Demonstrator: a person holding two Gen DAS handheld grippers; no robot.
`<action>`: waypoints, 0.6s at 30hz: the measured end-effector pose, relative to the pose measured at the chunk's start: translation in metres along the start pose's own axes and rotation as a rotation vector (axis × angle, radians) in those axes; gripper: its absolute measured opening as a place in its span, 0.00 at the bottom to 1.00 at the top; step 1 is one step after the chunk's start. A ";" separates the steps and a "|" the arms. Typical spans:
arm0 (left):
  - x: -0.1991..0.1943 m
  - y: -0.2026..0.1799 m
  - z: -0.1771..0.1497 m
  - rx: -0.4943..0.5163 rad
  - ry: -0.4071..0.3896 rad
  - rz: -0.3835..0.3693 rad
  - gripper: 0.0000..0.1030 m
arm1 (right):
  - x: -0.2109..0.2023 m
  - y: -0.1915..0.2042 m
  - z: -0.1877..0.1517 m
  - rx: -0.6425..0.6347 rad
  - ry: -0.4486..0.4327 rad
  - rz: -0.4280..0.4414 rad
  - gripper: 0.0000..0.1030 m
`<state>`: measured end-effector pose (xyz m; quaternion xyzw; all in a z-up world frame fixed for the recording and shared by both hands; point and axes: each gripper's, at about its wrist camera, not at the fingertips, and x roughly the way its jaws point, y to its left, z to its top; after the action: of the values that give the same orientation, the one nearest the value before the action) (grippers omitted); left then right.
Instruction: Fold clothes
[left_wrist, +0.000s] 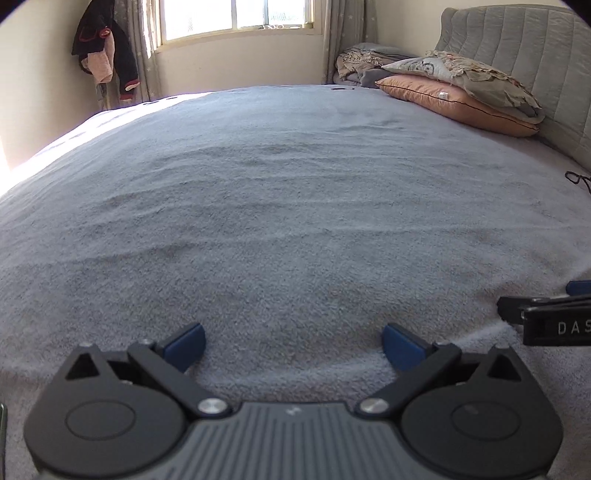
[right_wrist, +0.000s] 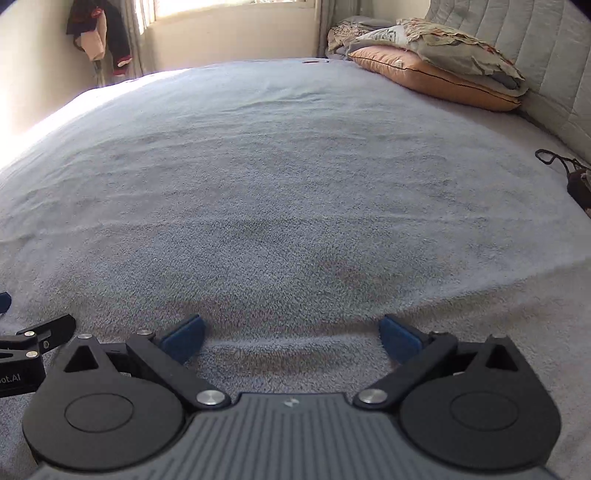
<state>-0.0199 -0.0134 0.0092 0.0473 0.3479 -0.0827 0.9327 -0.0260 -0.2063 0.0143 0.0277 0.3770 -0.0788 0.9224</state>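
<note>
Both the left gripper (left_wrist: 293, 343) and right gripper (right_wrist: 291, 338) hover with fingers spread over the bare bed (left_wrist: 280, 206); the only garment-like dark item (right_wrist: 580, 184) lies far right, nearer the right gripper.

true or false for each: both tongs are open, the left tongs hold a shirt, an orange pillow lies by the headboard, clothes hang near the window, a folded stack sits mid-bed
1. Both tongs are open. True: the left tongs and the right tongs each have their blue pads spread wide with only blanket between them.
2. The left tongs hold a shirt. False: nothing is gripped; only the grey blanket lies under them.
3. An orange pillow lies by the headboard. True: the orange pillow sits against the grey headboard, under other bedding.
4. Clothes hang near the window. True: a dark and pink garment hangs left of the window.
5. A folded stack sits mid-bed. False: the middle of the blanket shows only wrinkles.
</note>
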 end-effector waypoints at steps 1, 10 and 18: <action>0.001 -0.001 0.003 0.002 0.008 -0.006 1.00 | -0.002 0.008 0.001 -0.016 -0.003 -0.027 1.00; 0.018 -0.005 0.012 -0.033 0.016 0.006 1.00 | 0.009 0.022 0.010 0.009 -0.034 -0.069 1.00; 0.025 -0.002 0.016 -0.059 -0.005 0.004 1.00 | 0.026 0.021 0.016 -0.005 -0.102 -0.007 1.00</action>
<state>0.0082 -0.0204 0.0049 0.0204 0.3479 -0.0705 0.9346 0.0068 -0.1904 0.0078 0.0200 0.3297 -0.0824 0.9403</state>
